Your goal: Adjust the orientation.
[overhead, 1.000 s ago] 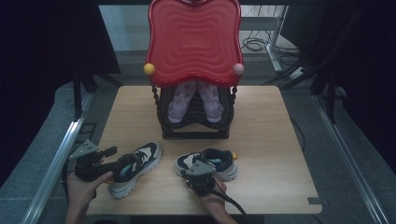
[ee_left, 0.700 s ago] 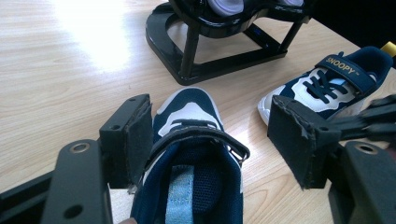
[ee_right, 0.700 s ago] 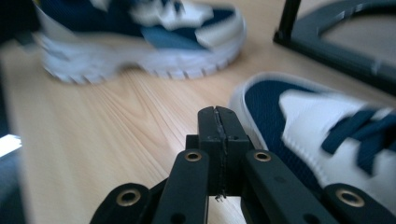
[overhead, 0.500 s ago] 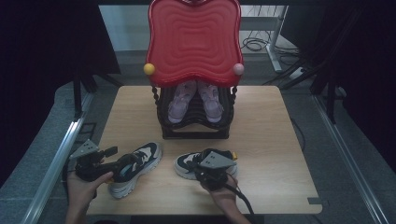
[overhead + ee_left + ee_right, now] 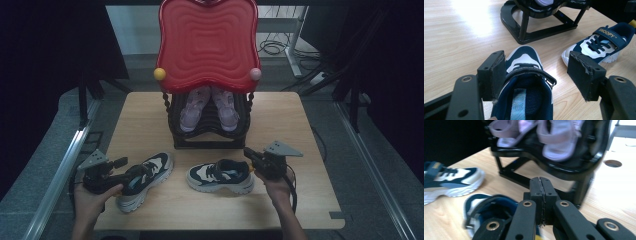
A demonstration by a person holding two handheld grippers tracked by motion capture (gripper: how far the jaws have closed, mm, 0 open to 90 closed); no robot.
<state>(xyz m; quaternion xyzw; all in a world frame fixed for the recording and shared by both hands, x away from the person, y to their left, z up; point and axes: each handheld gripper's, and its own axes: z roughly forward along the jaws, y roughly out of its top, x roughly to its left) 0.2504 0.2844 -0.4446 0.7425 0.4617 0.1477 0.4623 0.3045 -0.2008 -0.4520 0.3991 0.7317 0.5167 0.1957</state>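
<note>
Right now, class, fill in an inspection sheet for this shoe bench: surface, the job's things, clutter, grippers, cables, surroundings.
Surface: wooden table, bare around the shoes, with a round hole near the rack in the right gripper view.
Job's things: left navy shoe at the left gripper; right navy shoe lying on the table, apart from it.
Clutter: black rack holding pink shoes, under a red panel.
Grippers: left gripper open, jaws either side of the shoe's collar, one pad against it; right gripper shut, empty, beside the right shoe's heel.
Cables: black cable trailing from the right gripper; loose cables on the floor behind.
Surroundings: dark curtains, grey floor, metal rails.
</note>
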